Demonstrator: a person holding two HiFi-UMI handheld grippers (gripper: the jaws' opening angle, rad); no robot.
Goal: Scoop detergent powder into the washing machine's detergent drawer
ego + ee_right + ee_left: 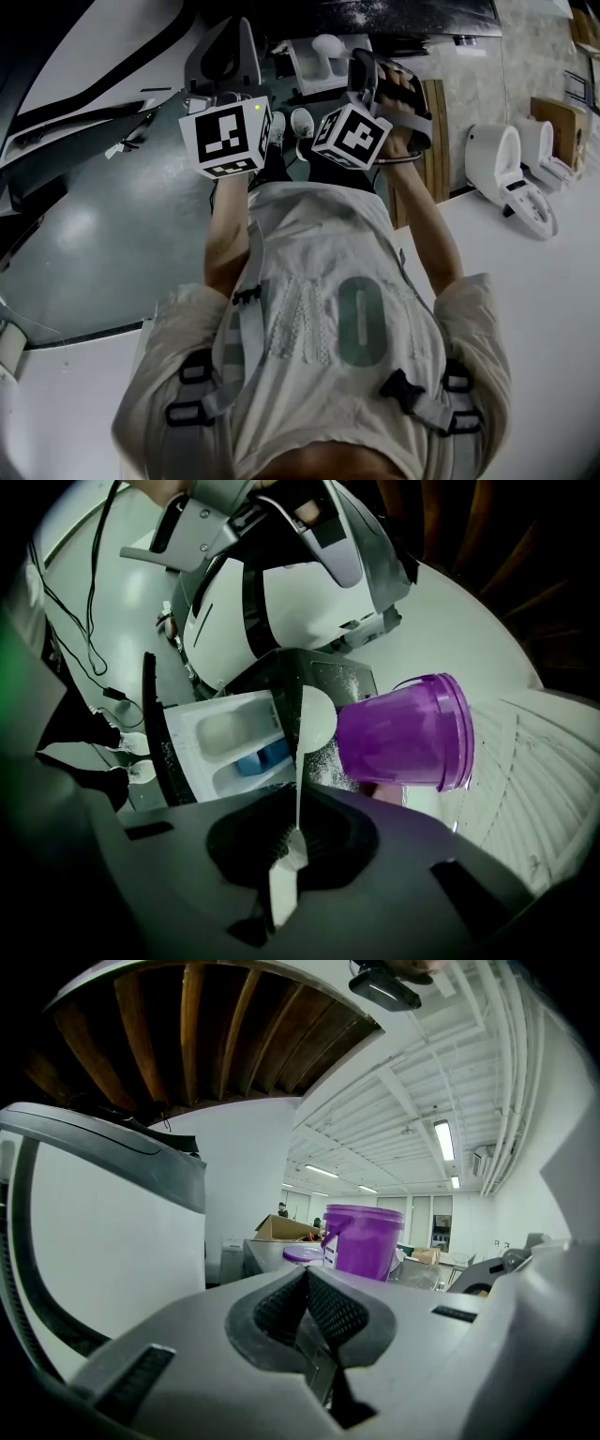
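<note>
In the right gripper view my right gripper (298, 832) is shut on the thin handle of a white scoop (316, 716). The scoop's bowl hangs over the dark machine top between the open white detergent drawer (225, 733) and a purple bucket (405, 731). The drawer has a pale compartment and a blue part. White powder is scattered on the top by the bucket. My left gripper (307, 1274) is shut with nothing between its pads. It points at the same purple bucket (363, 1239), whose purple lid (302, 1253) lies beside it. In the head view both marker cubes (225, 139) sit close together.
My left gripper's grey-and-white body (281, 569) hangs just above the drawer in the right gripper view. Black cables (84, 621) trail at the left. A cardboard box (279, 1229) stands behind the bucket. White toilets (511, 178) stand at the head view's right.
</note>
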